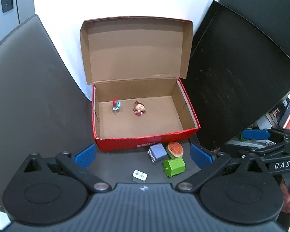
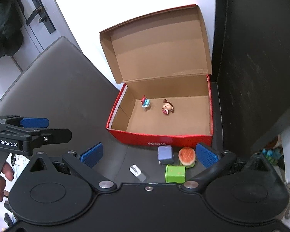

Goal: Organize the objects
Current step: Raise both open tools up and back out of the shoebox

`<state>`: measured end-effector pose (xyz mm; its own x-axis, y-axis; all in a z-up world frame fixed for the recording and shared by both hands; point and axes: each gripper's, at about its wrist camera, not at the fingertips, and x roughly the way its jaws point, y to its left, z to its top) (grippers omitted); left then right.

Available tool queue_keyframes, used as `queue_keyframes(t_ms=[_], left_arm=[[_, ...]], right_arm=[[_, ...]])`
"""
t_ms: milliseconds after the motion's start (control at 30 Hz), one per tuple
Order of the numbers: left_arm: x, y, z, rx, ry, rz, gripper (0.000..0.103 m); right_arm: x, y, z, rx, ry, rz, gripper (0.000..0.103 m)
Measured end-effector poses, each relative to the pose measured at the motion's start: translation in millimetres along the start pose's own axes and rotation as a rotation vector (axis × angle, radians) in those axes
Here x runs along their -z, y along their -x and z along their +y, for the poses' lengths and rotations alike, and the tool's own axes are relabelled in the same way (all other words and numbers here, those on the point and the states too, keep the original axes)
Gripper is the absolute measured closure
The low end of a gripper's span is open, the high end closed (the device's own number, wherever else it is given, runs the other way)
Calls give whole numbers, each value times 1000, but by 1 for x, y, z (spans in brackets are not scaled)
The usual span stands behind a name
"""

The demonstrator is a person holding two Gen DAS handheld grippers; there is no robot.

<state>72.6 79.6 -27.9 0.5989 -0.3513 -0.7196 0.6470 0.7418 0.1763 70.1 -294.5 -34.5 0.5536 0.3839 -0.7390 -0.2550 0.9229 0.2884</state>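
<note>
1. A red shoe box [image 1: 145, 144] sits open on the dark bench [image 1: 48, 106], its lid standing upright against the white wall behind.
2. Inside the box lie two small figurines: a blue-and-red one [image 1: 116, 105] towards the left wall and a brown-haired doll [image 1: 139, 109] just right of it, the two apart.
3. On the bench just in front of the box's front wall sit a lavender toy block [image 1: 157, 152], a watermelon-slice toy [image 1: 175, 149] and a green block [image 1: 174, 167], clustered close together (whether they actually touch is hard to tell).
4. A small white tag [image 1: 139, 175] lies apart from them, nearer the cameras.
5. The left gripper [image 1: 143, 155] hovers low before the box, its blue-padded fingers [image 1: 85, 155] spread wide, holding nothing.
6. The right gripper [image 2: 148, 154] is likewise spread and empty, the three toys lying between its fingers [image 2: 205, 154] in its own view.
</note>
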Motion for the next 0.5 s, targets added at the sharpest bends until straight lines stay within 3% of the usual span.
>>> queue_keyframes(t_ms=[500], left_arm=[[22,-13,-11,4,6,65,0]], right_arm=[[32,-4,-5,16,-15,35,0]])
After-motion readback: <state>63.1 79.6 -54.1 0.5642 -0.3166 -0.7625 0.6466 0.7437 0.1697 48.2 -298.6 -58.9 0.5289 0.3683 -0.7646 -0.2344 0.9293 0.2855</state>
